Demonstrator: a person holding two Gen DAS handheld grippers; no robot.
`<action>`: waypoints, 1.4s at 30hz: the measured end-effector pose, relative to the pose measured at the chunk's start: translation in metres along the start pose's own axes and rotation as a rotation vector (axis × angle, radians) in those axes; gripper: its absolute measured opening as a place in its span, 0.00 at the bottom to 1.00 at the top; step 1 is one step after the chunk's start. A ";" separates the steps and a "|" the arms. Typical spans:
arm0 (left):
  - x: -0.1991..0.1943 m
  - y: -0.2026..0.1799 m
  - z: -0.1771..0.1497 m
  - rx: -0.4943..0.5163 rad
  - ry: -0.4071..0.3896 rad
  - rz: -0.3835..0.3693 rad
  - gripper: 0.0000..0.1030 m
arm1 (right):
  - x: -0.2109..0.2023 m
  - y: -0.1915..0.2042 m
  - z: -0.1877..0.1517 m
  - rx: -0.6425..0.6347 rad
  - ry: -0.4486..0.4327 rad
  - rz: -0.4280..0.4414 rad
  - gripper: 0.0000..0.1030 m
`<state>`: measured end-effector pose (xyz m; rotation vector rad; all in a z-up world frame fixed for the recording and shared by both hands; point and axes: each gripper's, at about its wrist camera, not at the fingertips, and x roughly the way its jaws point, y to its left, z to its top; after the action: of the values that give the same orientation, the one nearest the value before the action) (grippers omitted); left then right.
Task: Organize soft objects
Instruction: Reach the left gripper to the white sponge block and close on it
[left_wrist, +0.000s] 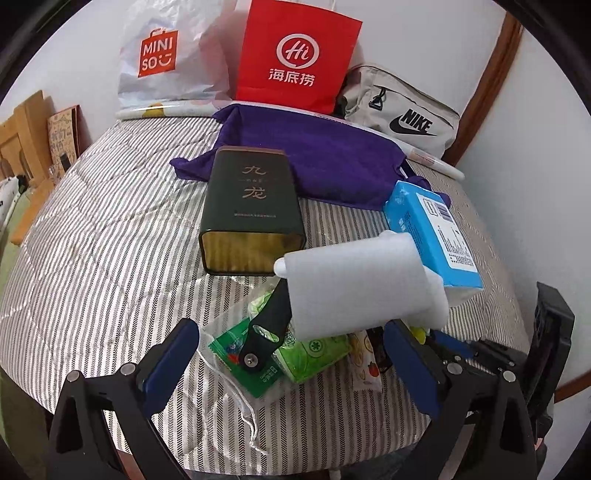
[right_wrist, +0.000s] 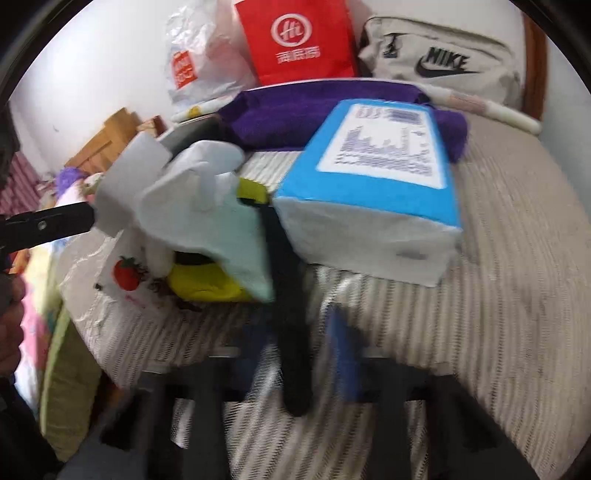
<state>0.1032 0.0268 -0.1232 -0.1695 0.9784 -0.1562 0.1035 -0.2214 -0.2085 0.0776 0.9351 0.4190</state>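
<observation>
Left gripper (left_wrist: 291, 354) gaping wide above crinkly green packets (left_wrist: 295, 354), white foam sheet (left_wrist: 354, 284) curling sideways over striped quilt (left_wrist: 92, 240), right gripper (right_wrist: 317, 354) blurred, grip unclear, blue tissue pack (right_wrist: 373, 184) lying flat.

Tin (left_wrist: 251, 210) before towel (left_wrist: 314, 155); tissue pack (left_wrist: 432, 236) right; bags (left_wrist: 295, 55) behind

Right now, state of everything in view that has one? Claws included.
Left claw: open, empty.
Right claw: blurred, cannot tell.
Foam sheet: curled, above the packets.
Green tin: on its side.
Tissue pack: flat, label up.
Purple towel: spread, rumpled.
Red bag: upright.
</observation>
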 end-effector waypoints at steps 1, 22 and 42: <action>0.000 0.001 0.000 -0.003 0.002 0.001 0.97 | -0.001 -0.001 0.000 -0.003 0.003 0.004 0.17; 0.003 -0.005 0.001 0.020 0.012 -0.001 0.97 | -0.019 -0.013 -0.020 -0.044 0.041 -0.030 0.20; -0.001 -0.031 0.021 0.037 -0.023 -0.088 0.98 | -0.013 -0.013 -0.010 -0.080 0.009 -0.057 0.08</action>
<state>0.1179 -0.0013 -0.1043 -0.1798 0.9445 -0.2523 0.0929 -0.2391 -0.2078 -0.0240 0.9263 0.4034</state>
